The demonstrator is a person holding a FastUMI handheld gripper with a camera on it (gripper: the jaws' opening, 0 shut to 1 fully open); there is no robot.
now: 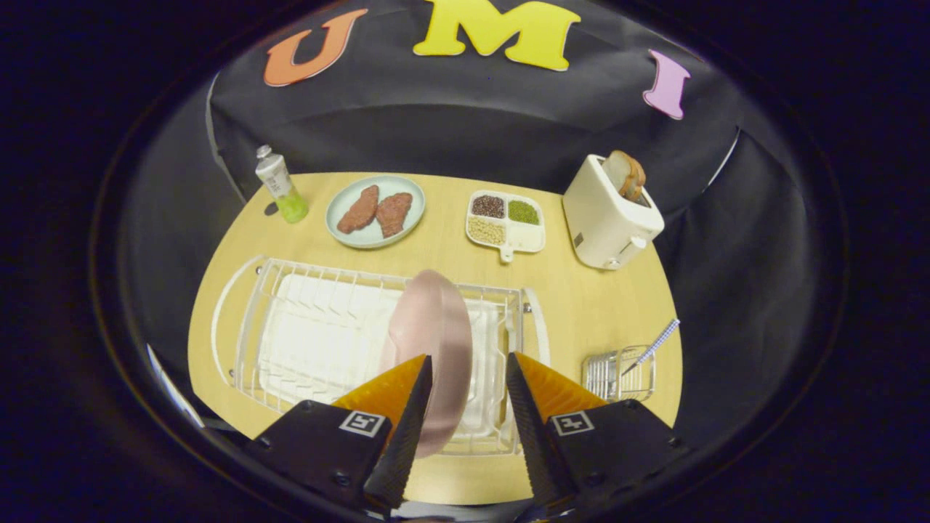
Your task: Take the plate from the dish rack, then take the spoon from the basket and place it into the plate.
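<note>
Two risks: the pink plate, upright on edge in the dish rack at frame centre, might have tipped or snagged the wires if pinched off-centre.
Jaws: gripper spread wide, holding nothing; left finger overlapped the plate's rim, contact unclear.
Spoon: handle leaned out of the small basket, lower right on the surface.

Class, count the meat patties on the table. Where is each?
2: both on the pale round plate beyond the rack, left patty beside right patty. Gripper open.
</note>
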